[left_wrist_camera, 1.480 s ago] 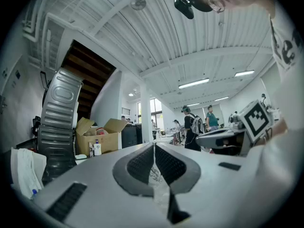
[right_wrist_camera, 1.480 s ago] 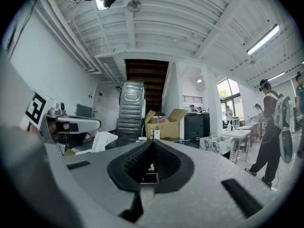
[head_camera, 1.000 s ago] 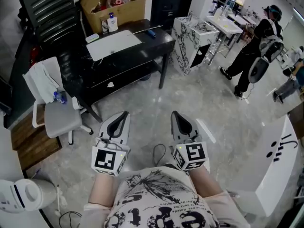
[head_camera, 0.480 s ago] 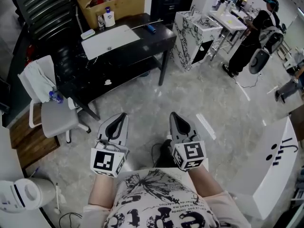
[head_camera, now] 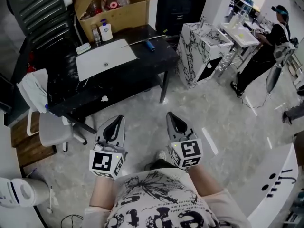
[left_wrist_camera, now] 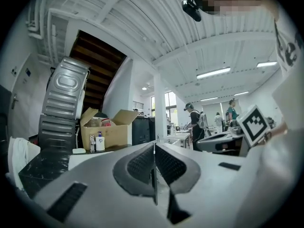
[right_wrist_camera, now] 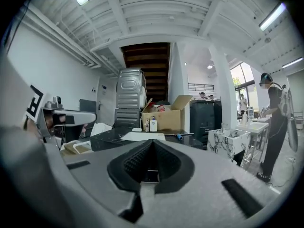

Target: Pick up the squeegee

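The squeegee (head_camera: pixel 147 42), a thin metal bar with a blue grip, lies near the far right corner of the black table (head_camera: pixel 142 68); in the right gripper view the squeegee (right_wrist_camera: pixel 179 137) shows as a small blue piece on the tabletop. Both grippers are held level in front of my chest, well short of the table. My left gripper (head_camera: pixel 118 119) is shut with nothing in it, its pads meeting in the left gripper view (left_wrist_camera: pixel 154 148). My right gripper (head_camera: pixel 170 116) is shut and empty too, as the right gripper view (right_wrist_camera: pixel 151 144) shows.
On the table lie a white board (head_camera: pixel 105 58), a pump bottle (head_camera: pixel 105 31) and an open cardboard box (head_camera: pixel 114 6). A grey chair (head_camera: pixel 52 125) stands left, a marble-patterned stand (head_camera: pixel 202 51) right. A person (head_camera: pixel 266 42) works far right. A white counter (head_camera: pixel 273 189) curves at lower right.
I have walked closer to the black table, which now sits lower and more to the centre of the view. Both grippers stay shut in front of my chest.
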`<action>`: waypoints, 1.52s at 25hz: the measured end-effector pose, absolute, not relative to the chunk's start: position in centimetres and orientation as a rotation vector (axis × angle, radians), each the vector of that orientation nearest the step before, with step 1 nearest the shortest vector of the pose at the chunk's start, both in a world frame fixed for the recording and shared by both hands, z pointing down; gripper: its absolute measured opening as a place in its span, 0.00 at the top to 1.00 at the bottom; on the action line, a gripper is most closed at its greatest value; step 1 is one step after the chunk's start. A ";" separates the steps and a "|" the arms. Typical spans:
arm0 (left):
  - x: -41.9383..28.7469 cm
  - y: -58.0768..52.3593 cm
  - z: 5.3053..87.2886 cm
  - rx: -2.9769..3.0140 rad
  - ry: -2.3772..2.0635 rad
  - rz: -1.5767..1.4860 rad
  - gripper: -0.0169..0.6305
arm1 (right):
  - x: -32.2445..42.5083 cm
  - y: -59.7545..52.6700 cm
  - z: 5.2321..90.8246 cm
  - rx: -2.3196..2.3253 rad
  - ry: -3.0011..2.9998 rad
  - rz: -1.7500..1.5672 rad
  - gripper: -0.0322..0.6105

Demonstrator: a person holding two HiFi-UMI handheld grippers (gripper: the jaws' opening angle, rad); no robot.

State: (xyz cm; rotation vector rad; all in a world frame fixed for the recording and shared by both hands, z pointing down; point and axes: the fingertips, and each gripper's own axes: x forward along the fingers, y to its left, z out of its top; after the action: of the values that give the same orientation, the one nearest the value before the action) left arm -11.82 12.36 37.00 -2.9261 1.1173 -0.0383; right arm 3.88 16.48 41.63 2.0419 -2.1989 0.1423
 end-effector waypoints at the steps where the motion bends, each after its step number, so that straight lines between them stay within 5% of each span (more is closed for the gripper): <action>1: -10.4 11.1 37.1 -2.921 1.137 -0.036 0.95 | 5.5 15.1 41.5 2.026 -2.211 0.145 0.96; 15: 1.8 -1.3 38.2 -2.885 1.343 -0.082 0.95 | 18.5 0.2 43.0 1.868 -2.285 0.190 0.96; 38: 3.3 -34.5 38.4 -2.766 1.467 -0.083 0.95 | 21.5 -34.5 43.8 1.753 -2.324 0.211 0.96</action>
State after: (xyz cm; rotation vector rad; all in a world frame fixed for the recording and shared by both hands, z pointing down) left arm 3.28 -34.46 38.36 -2.7664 1.4667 -0.0831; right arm 21.48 -34.49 43.85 1.7528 -2.3236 0.2108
